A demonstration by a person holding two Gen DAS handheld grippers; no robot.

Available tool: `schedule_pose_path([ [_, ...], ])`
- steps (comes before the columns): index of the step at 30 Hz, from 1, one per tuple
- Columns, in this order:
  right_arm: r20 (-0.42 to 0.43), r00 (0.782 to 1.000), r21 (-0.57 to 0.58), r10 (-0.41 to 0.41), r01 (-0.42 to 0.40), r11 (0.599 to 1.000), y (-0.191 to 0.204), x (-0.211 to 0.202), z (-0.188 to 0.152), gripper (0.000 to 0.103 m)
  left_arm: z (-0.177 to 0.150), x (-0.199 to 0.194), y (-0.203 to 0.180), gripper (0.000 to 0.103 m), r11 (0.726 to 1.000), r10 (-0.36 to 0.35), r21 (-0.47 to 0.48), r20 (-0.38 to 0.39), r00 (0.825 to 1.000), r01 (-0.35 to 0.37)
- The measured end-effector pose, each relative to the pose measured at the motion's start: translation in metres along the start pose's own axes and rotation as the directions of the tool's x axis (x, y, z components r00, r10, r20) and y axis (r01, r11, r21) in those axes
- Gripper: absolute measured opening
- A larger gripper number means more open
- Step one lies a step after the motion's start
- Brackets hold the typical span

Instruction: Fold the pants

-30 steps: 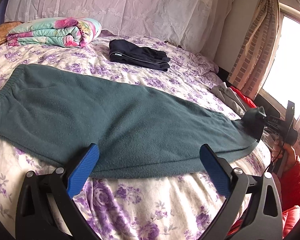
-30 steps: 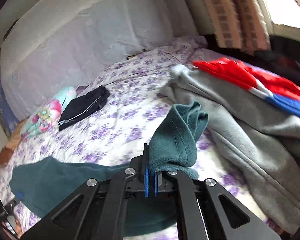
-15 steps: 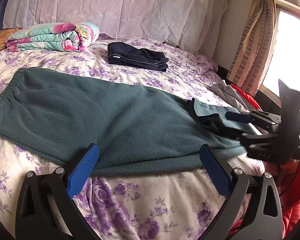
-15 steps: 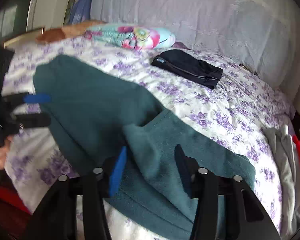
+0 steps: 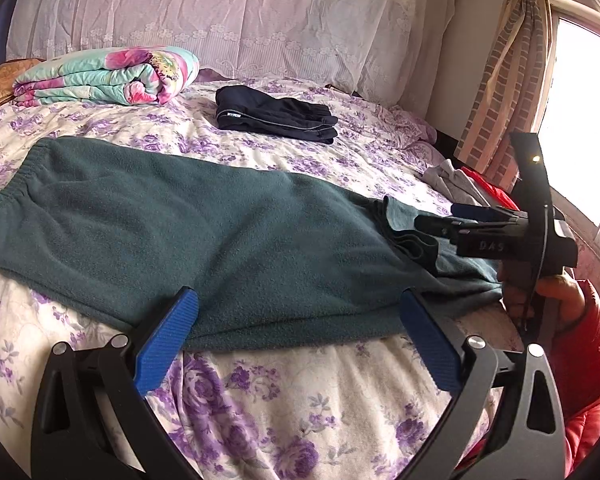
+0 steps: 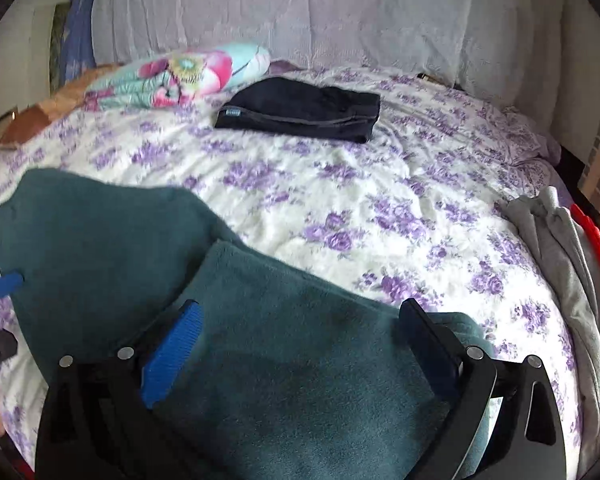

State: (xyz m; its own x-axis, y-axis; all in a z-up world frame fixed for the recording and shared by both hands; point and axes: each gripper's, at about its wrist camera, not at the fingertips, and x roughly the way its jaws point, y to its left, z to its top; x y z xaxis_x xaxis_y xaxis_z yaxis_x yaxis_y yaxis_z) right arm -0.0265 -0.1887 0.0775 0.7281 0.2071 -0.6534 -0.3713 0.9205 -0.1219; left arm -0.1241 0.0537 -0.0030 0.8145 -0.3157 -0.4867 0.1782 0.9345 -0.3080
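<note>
The teal fleece pants (image 5: 172, 220) lie flat across the flowered bed, waistband at the left, leg ends at the right. The leg cuffs (image 5: 404, 224) are turned back onto the legs. My left gripper (image 5: 300, 320) is open and empty, at the pants' near edge. My right gripper (image 5: 440, 220) shows at the right in the left wrist view, open over the folded cuffs. In the right wrist view my right gripper (image 6: 300, 328) is open just above the folded-over leg part (image 6: 284, 320), holding nothing.
Folded dark pants (image 5: 276, 114) and a rolled floral quilt (image 5: 108, 76) lie near the headboard. Grey clothing (image 6: 560, 248) and a red garment (image 6: 596, 240) are heaped at the bed's right edge. A curtain and window (image 5: 580, 100) stand at the right.
My right gripper carried the cuffs leftward over the legs, opened and let them go. It now hovers open above the fold. My left gripper stayed open by the near edge.
</note>
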Motion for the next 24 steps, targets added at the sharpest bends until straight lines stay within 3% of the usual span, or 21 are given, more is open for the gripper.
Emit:
schedule_pose_path([
  [3,0.055,0.998,-0.024,0.012,-0.011,1.0,0.004,-0.005,0.004,0.099,0.0,0.0,0.0,0.098,1.0,0.001,0.0,0.0,1.0,-0.001],
  [4,0.024,1.0,-0.053,0.017,-0.016,0.998,0.01,0.003,0.004,0.099,0.0,0.0,0.0,0.098,1.0,0.002,0.0,-0.001,1.0,-0.002],
  [6,-0.14,0.99,-0.114,0.008,-0.024,0.993,0.024,0.039,0.0,0.099,0.0,0.0,0.001,0.098,1.0,0.006,0.001,-0.002,1.0,-0.006],
  [10,-0.152,0.985,-0.008,0.085,-0.087,0.996,0.011,0.05,0.003,0.1,0.0,0.001,-0.001,0.098,0.999,0.032,0.007,-0.009,0.999,-0.032],
  [21,-0.124,0.99,0.0,0.073,-0.073,0.997,0.014,0.039,-0.002,0.099,0.0,0.003,-0.002,0.098,0.998,0.069,0.014,-0.015,0.997,-0.069],
  [24,-0.043,0.999,0.02,-0.012,0.013,1.0,0.007,0.022,-0.003,0.099,0.0,0.003,-0.002,0.098,0.998,0.069,0.014,-0.015,0.997,-0.069],
])
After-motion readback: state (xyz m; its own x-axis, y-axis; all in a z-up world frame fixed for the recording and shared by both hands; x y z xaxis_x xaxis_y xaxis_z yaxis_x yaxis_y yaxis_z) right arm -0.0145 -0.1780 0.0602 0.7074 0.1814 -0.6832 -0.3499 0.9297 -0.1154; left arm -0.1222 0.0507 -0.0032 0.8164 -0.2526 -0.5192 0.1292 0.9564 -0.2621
